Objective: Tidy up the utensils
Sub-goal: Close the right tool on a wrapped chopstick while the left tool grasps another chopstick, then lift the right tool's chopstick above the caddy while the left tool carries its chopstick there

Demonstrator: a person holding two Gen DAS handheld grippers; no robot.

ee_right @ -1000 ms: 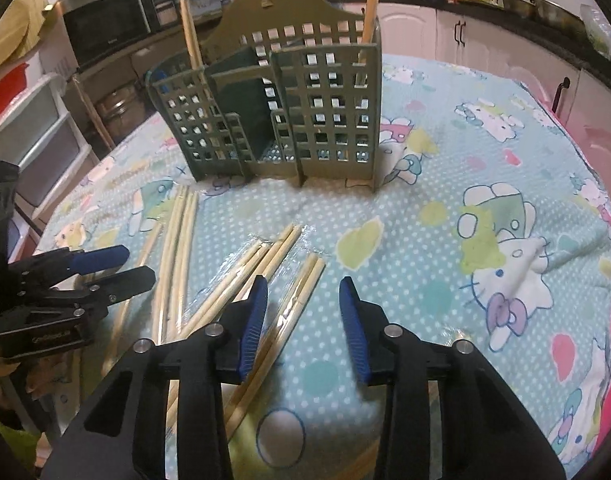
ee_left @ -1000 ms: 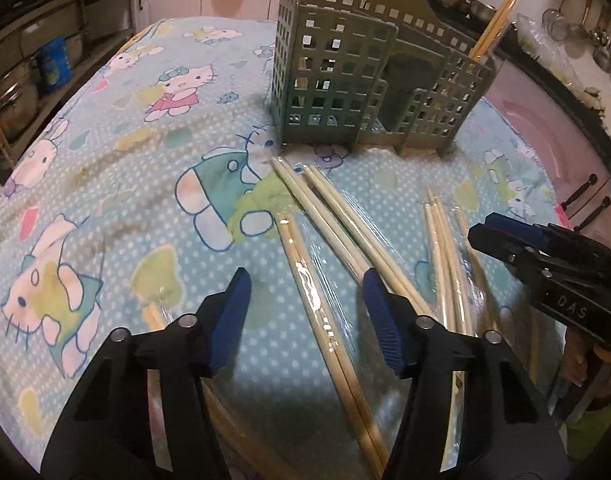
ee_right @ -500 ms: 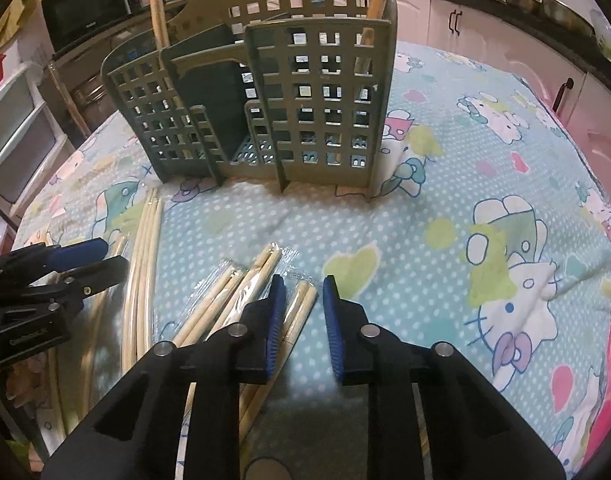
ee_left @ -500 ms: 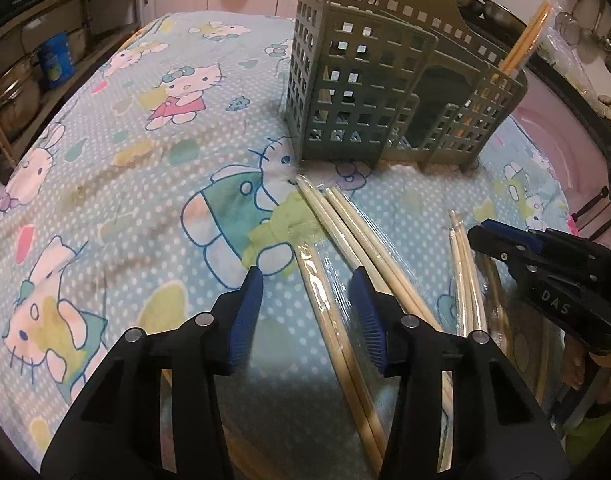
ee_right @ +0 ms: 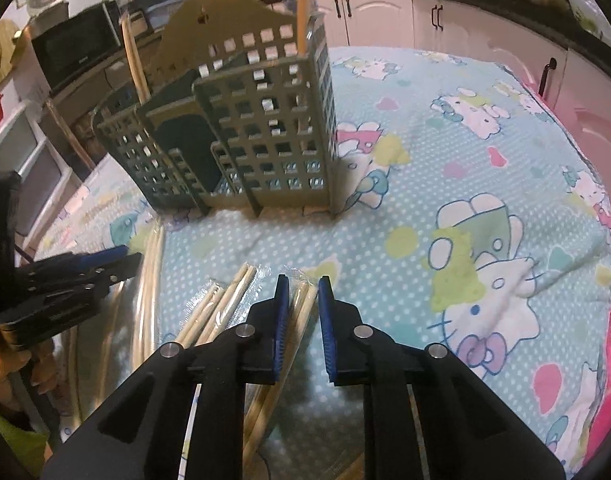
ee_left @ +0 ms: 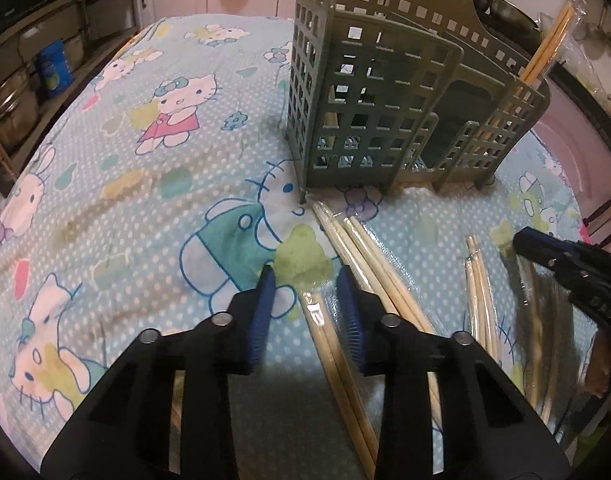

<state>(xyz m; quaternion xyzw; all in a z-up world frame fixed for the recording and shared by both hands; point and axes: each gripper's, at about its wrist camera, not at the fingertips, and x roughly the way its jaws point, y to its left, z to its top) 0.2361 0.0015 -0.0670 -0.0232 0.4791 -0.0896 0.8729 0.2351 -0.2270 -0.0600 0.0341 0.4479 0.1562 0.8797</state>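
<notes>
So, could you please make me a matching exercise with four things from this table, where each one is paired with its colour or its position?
Things:
1. utensil holder
2. tablecloth
3. wrapped chopsticks
4. upright chopsticks

Colour or position:
A. light blue with white dots and cartoon cats
B. standing in the holder's end compartment
C. olive green, with grid walls
D. lying flat on the cloth in front of the holder

Right pairs: 1-C, 2-A, 3-D, 4-B
</notes>
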